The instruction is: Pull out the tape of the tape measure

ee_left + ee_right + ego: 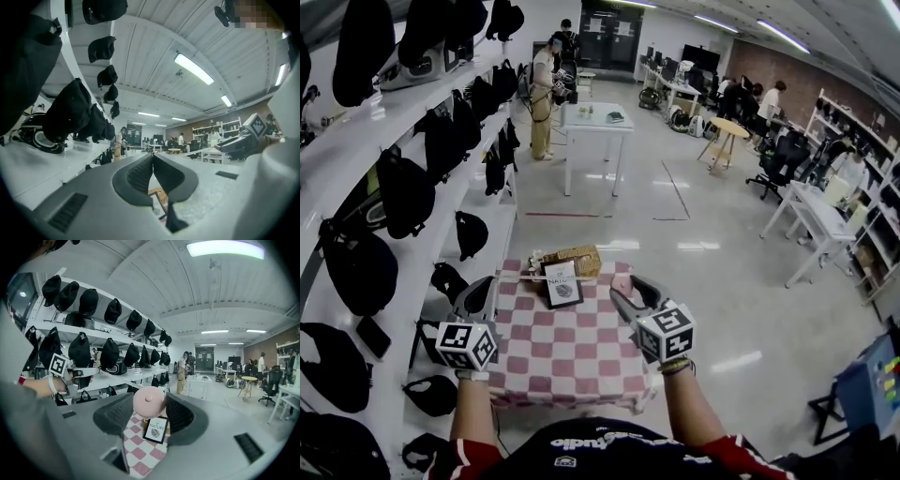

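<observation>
**Pink tape measure held in the right gripper; left gripper closed**

The tape measure [148, 400], a round pink case with a small knob at its centre, is clamped between the two pads of the right gripper [150, 405]. It is held above the right edge of the tabletop [572, 349], toward the far corner. In the head view only a sliver of pink is seen past the gripper's jaws, the rest being covered by the gripper body and its marker cube. The tape itself cannot be made out in any view.

The left gripper [153, 158] is seen with its jaws brought together, the tips touching. Whether anything thin is pinched there cannot be told. In the head view it is found at the tabletop's left edge, its jaws largely hidden behind its cube.

Along the far edge a wicker basket [577, 257] and a framed card [562, 284] are set; small things beside them are too blurred to name.
</observation>
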### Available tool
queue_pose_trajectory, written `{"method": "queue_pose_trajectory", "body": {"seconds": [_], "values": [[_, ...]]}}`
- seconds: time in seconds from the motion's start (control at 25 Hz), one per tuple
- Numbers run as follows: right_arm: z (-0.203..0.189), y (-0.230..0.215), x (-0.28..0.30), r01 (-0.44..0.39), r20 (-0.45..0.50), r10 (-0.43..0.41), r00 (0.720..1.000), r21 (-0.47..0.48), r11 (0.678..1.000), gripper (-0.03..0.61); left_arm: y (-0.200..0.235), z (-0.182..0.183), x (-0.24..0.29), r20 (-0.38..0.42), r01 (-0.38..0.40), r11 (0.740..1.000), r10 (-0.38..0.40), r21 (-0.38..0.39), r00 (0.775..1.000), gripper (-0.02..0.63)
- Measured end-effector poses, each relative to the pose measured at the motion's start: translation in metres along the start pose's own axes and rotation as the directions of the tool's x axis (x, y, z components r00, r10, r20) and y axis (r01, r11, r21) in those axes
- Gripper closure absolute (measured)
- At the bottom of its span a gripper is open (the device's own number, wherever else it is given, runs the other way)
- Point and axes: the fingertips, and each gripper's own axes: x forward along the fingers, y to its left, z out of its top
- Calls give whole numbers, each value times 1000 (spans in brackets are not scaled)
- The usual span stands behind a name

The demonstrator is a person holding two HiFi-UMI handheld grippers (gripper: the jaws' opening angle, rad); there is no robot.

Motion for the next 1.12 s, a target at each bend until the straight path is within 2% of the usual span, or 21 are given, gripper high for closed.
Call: {"method": "queue_pose_trajectory", "body": {"seconds": [0.24, 0.56, 1.12], "values": [[-1, -19, -5, 46, -8, -46, 999, 27, 999, 359, 28, 0, -8, 2, -87, 996, 87, -3, 996, 606], [-4, -11, 5, 26, -17, -26, 1000, 8, 1000, 359, 11, -7, 2, 3, -17, 999, 17, -27, 1000, 606], [-34, -32, 20, 27, -74, -24, 997, 39, 999, 357, -2, -35, 24, -43, 8, 999, -10, -46, 999, 606]]}}
